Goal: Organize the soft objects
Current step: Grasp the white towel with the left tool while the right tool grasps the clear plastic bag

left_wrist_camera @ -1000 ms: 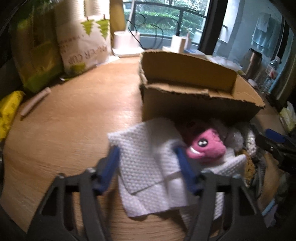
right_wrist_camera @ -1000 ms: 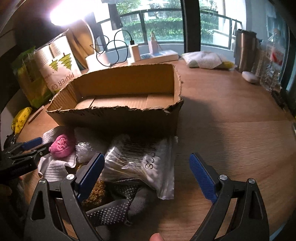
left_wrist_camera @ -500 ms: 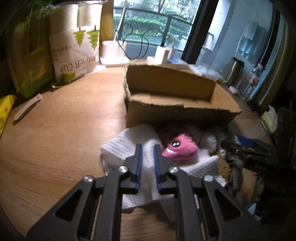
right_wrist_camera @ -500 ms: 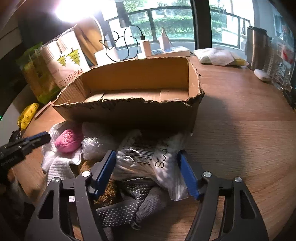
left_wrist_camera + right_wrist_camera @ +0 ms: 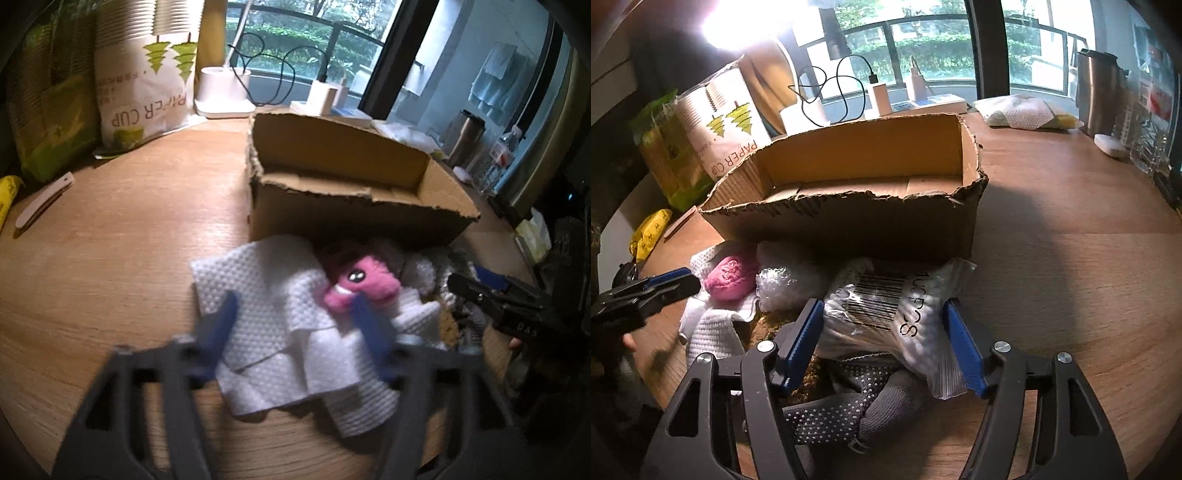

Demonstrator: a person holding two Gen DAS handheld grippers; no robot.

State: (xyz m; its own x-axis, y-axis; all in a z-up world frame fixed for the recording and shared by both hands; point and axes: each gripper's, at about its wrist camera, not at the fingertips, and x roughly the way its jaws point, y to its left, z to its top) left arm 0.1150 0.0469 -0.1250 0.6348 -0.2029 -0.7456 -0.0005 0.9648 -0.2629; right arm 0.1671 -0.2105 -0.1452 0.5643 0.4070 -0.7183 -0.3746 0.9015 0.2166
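A: Gripping what, the right gripper (image 5: 882, 339)?
B: Its pads press the swab bag (image 5: 886, 314), before the box (image 5: 849, 214).
A: The left gripper (image 5: 295, 325)?
B: Jaws opening over the cloth (image 5: 273, 314), empty; toy (image 5: 362, 284) alongside.

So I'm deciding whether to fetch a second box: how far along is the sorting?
Barely begun: the cardboard box looks empty. The right gripper is closed on the cotton swab bag; the left gripper is opening over the white cloth. The pink plush, bubble wrap and grey glove are left.
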